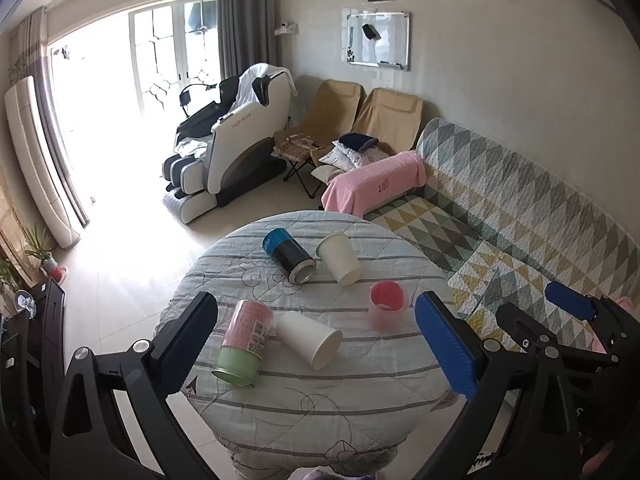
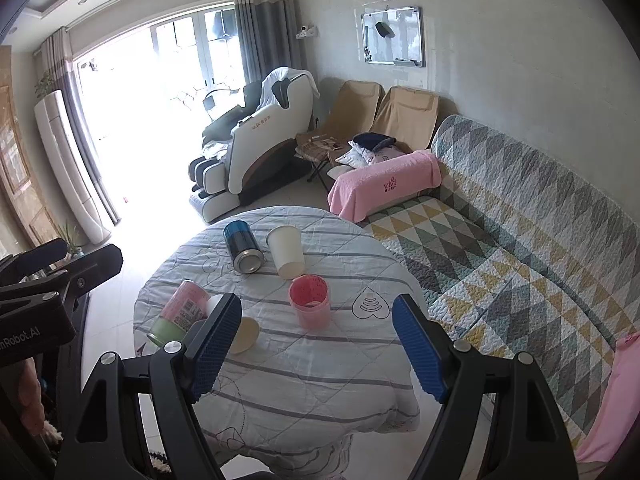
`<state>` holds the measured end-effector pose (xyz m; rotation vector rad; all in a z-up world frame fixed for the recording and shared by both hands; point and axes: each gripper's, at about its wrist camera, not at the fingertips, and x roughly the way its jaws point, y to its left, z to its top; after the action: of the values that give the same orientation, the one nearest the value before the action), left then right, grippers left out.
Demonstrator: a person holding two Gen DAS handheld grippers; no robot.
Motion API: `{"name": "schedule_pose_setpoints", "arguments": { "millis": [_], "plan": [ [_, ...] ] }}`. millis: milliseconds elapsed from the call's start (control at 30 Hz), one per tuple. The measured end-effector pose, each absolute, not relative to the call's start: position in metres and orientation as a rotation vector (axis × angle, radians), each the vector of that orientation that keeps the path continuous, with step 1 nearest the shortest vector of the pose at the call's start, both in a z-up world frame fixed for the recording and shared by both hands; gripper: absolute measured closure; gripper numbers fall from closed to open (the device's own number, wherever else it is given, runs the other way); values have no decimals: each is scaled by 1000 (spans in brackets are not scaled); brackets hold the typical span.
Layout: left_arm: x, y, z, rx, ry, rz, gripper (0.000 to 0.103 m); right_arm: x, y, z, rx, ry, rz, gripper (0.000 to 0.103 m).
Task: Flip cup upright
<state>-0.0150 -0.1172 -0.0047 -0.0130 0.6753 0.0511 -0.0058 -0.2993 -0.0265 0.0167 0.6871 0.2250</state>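
A round table [image 1: 304, 408] with a striped cloth holds several cups. A pink translucent cup [image 1: 387, 304] stands upright; it also shows in the right wrist view [image 2: 310, 301]. Two white paper cups lie on their sides, one near [image 1: 310, 339] and one far [image 1: 339, 258]. A blue-black can [image 1: 289, 255] and a pink-green can [image 1: 244, 343] also lie on their sides. My left gripper [image 1: 320, 328] is open and empty above the table's near part. My right gripper [image 2: 316, 340] is open and empty, also above the table; it shows in the left wrist view [image 1: 532, 312].
A sofa [image 1: 500, 216] with a triangle-pattern cover runs along the right of the table. A pink blanket [image 1: 376, 188], two folding chairs [image 1: 360, 120] and a massage chair [image 1: 236, 140] stand beyond. Tiled floor lies to the left.
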Motion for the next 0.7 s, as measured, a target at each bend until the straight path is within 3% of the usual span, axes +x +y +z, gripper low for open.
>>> {"name": "schedule_pose_setpoints", "arguments": {
  "millis": [700],
  "plan": [
    [-17, -112, 3, -7, 646, 43, 2, -8, -301, -20, -3, 686, 211, 24]
  ]
}}
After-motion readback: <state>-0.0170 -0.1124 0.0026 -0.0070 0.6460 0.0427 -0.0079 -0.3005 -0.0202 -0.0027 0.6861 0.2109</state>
